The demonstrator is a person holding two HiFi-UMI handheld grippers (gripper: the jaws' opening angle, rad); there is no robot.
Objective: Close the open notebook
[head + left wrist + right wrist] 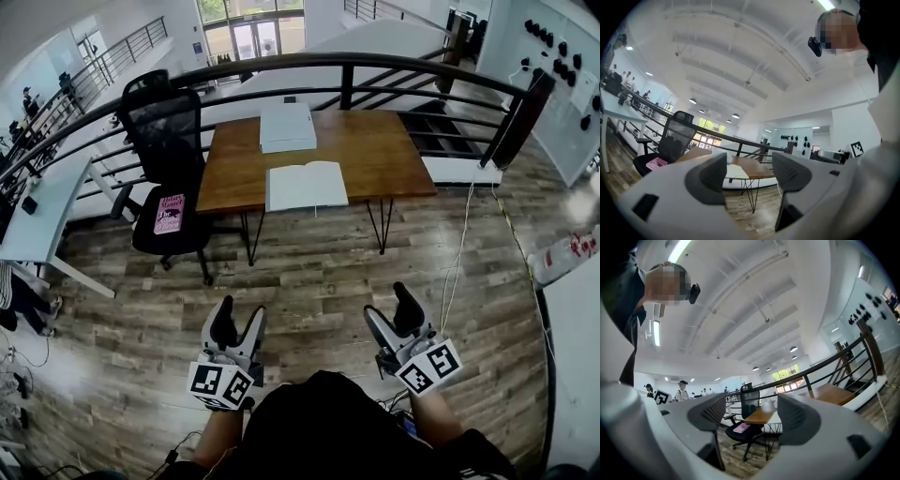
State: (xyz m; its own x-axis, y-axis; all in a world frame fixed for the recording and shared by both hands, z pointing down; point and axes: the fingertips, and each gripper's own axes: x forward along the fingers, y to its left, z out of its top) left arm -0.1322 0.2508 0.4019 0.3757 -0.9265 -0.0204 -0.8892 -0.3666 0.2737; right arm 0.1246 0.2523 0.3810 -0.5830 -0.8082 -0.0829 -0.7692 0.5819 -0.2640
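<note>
One notebook (pixel 307 186), spread overhead, left view edge-on

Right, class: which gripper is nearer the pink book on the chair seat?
Left. In the head view the left gripper sits below and slightly right of the pink book; the right gripper is much farther right.

Left gripper (pixel 751 180): jaws wide apart, nothing between them.
Open notebook (pixel 736 171): flat on the wooden table (pixel 757 168), far off, seen through the gap.
Black chair (pixel 672 140): left of the table, pink book (pixel 656 163) on its seat.
</note>
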